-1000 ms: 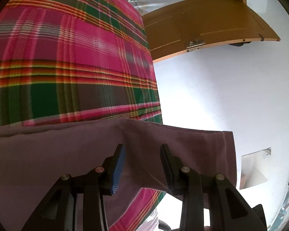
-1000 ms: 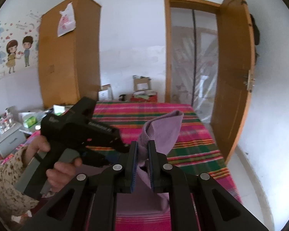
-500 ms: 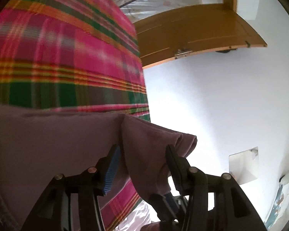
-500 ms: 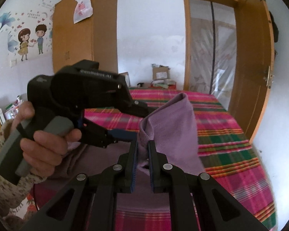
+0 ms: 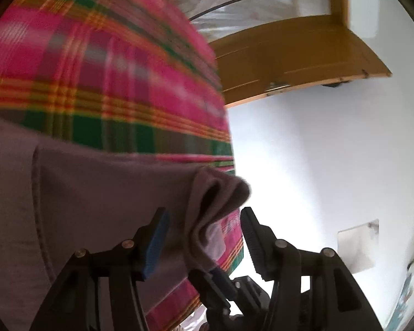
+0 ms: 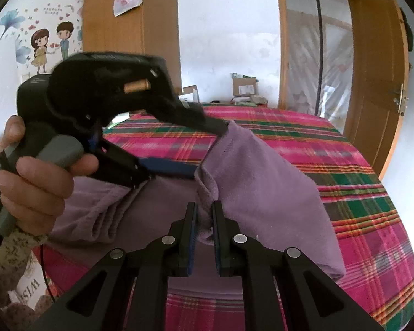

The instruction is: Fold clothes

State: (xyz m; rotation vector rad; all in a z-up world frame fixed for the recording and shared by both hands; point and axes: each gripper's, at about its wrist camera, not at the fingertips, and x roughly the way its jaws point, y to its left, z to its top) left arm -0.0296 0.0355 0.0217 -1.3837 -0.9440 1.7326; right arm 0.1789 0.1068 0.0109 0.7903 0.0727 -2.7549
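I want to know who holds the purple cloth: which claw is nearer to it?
Right. The right claw is shut on the cloth; the left claw is opening, pads apart from the fold between them.

Home bedroom, plaid-covered bed [image 6: 289, 138], wooden wardrobe [image 6: 129, 41], door [image 6: 378, 77]

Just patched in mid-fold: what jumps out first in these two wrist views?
The purple garment dominates, bunched above the pink-and-green plaid bedspread. The right hand-held gripper is clamped on a fold near its edge. The left hand-held gripper is opening, its pads clear of the bunched cloth between them; it fills the right view's left side.
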